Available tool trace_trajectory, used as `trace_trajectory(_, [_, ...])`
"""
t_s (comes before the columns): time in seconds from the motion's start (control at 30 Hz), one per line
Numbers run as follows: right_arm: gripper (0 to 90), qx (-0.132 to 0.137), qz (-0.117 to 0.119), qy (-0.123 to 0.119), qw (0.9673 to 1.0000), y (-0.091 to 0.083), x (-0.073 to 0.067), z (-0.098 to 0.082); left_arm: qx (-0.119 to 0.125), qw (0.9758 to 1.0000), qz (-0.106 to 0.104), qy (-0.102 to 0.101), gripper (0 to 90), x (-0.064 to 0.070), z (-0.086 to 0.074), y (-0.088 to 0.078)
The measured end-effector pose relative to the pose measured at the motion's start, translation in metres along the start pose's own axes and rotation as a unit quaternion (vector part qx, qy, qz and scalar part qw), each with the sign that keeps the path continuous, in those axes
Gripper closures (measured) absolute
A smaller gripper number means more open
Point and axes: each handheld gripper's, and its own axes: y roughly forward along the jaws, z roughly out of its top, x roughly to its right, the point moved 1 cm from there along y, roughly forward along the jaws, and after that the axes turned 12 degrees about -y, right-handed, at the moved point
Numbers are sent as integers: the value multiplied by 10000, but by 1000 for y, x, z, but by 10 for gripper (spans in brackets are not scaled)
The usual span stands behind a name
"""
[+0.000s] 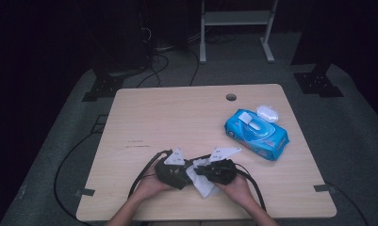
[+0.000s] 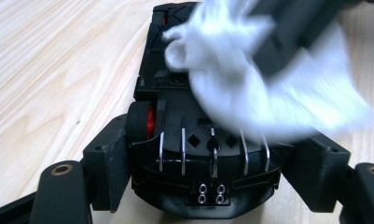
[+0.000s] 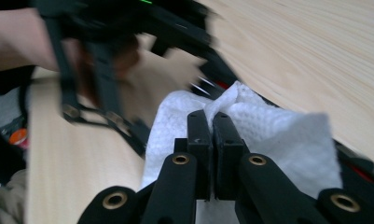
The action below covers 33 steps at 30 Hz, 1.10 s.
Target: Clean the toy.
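High view: near the front edge of the light wood tabletop (image 1: 177, 113), your left tongs (image 2: 208, 154) clamp a black toy car w/ red trim (image 2: 175, 107). Right tongs (image 3: 211, 140) are pinched tight on a white textured wet wipe (image 3: 273, 135), draped over the car. Blue wipes pack w/ open lid (image 1: 256, 133) sits near the right edge.

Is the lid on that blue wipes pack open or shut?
Open: the wipes pack has its white lid flipped back past its far edge.
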Motion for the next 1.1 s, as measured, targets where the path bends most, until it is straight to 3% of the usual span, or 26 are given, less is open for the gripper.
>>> trace_trajectory(0.1, [870,-62,-83,-92,9999,0,0,0,-20,10000,5,30,248,0,0,0])
trace_trajectory(0.2, [871,-215,-411,-108,9989,-4,6,-3,53,10000,-39,29,247,1,1,-1])
trace_trajectory(0.27, [872,-44,-339,46,9994,-2,4,-1,60,9999,-17,95,247,3,3,0])
trace_trajectory(0.33, [872,54,-179,-91,9998,5,-6,4,54,9999,-17,115,247,5,4,1])
trace_trajectory(0.4, [871,-37,-125,-313,9994,13,-15,9,78,9998,-42,172,250,5,4,-1])
trace_trajectory(0.47, [871,-133,-242,-428,9987,14,-15,9,103,9998,-27,182,257,6,4,-1])
trace_trajectory(0.6, [872,-213,-664,-108,9975,5,4,-1,108,9998,-74,146,257,4,3,-1])
trace_trajectory(0.67, [872,-191,-695,15,9974,3,8,-3,93,9998,-78,164,257,4,3,-1])
trace_trajectory(0.8, [872,-333,-770,-209,9963,6,2,0,78,9998,-32,154,256,5,0,-1])
trace_trajectory(1.1, [872,-323,-831,-87,9960,1,6,-4,-60,9998,-106,-136,238,-4,-6,-5])
